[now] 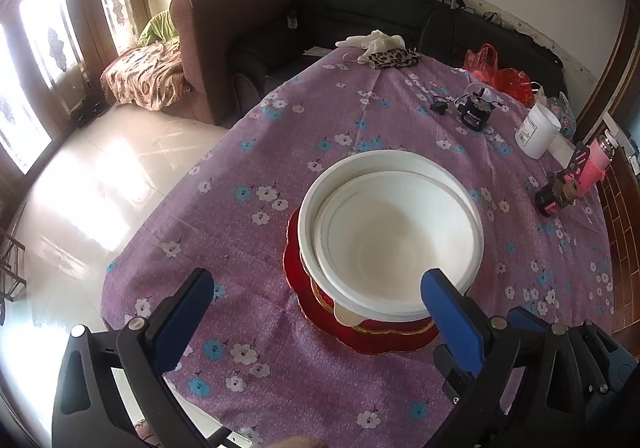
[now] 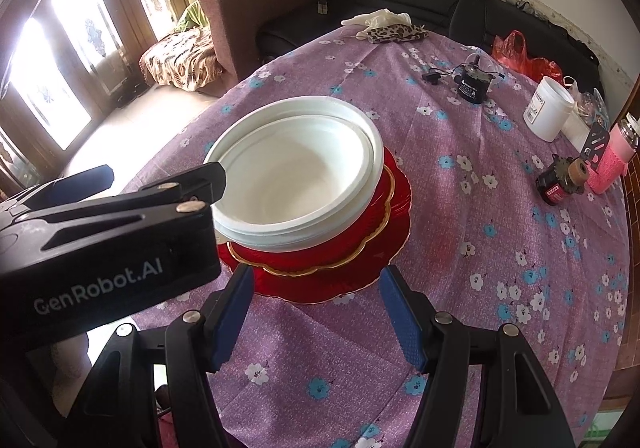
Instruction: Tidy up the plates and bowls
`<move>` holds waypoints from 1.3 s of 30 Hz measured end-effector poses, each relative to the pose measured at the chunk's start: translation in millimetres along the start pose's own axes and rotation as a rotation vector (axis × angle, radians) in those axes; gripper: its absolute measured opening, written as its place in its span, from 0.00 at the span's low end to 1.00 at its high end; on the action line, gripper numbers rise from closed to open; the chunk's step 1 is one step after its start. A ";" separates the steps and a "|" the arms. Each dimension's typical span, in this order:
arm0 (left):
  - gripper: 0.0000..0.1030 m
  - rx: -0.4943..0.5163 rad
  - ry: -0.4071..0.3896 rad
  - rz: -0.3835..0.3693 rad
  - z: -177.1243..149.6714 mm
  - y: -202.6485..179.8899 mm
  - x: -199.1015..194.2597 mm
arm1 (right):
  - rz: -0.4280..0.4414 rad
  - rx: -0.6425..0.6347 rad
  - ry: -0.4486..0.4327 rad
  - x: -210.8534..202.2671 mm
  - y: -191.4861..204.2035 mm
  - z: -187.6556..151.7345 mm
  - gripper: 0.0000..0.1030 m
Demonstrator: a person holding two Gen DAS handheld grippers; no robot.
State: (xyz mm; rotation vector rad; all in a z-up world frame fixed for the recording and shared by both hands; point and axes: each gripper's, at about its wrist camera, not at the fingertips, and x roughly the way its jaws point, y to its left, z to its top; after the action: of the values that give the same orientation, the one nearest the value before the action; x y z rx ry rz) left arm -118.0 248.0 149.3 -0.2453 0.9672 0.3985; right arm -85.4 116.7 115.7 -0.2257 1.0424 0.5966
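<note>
Two white bowls (image 1: 394, 232), one nested in the other, stand on a stack of red plates with gold rims (image 1: 360, 332) on the purple flowered tablecloth. My left gripper (image 1: 316, 296) is open and empty, its right finger (image 1: 448, 308) close by the near rim of the bowls. In the right wrist view the bowls (image 2: 296, 176) sit on the red plates (image 2: 352, 248) just ahead of my right gripper (image 2: 316, 288), which is open and empty. The left gripper (image 2: 160, 188) shows there at the bowls' left rim.
At the table's far right stand a white jar (image 1: 538, 130), a pink bottle (image 1: 596, 164), a small black and red device (image 1: 556, 194) and a black motor (image 1: 476, 108). A red bag (image 1: 496, 74) and a leopard pouch (image 1: 394, 58) lie at the far edge. Sofas stand beyond.
</note>
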 end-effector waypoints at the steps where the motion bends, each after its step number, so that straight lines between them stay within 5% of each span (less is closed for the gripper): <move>1: 1.00 -0.001 0.001 -0.001 -0.3 0.4 0.1 | 0.000 -0.002 0.000 -0.1 0.0 -0.1 0.67; 39: 1.00 -0.007 0.023 -0.001 -1.7 0.9 6.2 | 0.003 0.003 0.008 3.4 -0.8 -2.7 0.68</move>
State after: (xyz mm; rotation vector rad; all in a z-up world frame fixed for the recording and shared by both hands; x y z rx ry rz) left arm -116.5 249.5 143.2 -0.2573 0.9887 0.3993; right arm -85.8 116.1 111.3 -0.2242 1.0514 0.5973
